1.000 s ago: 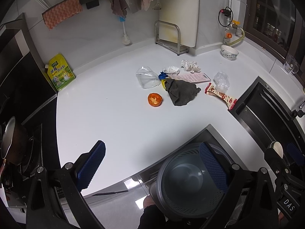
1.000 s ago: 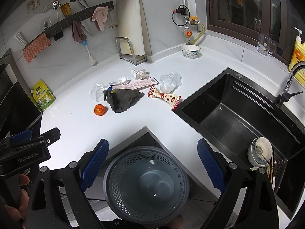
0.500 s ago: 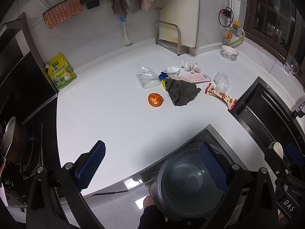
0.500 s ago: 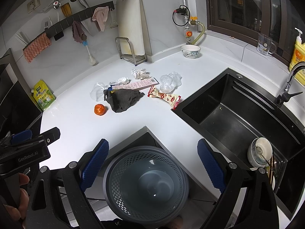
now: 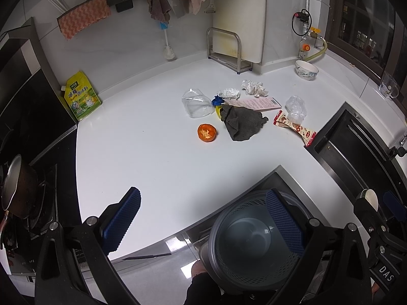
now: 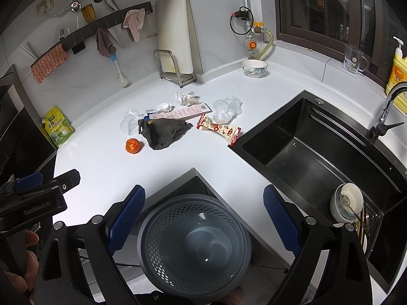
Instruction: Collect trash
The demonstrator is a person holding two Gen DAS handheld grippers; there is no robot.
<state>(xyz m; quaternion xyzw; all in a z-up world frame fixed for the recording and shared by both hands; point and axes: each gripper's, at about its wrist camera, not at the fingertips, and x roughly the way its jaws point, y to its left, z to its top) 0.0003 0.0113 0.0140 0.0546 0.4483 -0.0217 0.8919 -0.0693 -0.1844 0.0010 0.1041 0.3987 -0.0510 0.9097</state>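
White corner countertop (image 6: 106, 157), black sink (image 6: 318, 152), dark window (image 6: 318, 7), tiled wall (image 6: 216, 12).

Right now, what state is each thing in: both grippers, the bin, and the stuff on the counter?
Left gripper: open, holding nothing.
Right gripper: open, holding nothing.
Bin: on the floor, empty.
Orange peel: hollowed, on the counter.
Grey rag: crumpled.
Plastic bottle: squashed, lying down.
Snack wrapper: lying flat.
Paper wads: crumpled.
Sink: dry.
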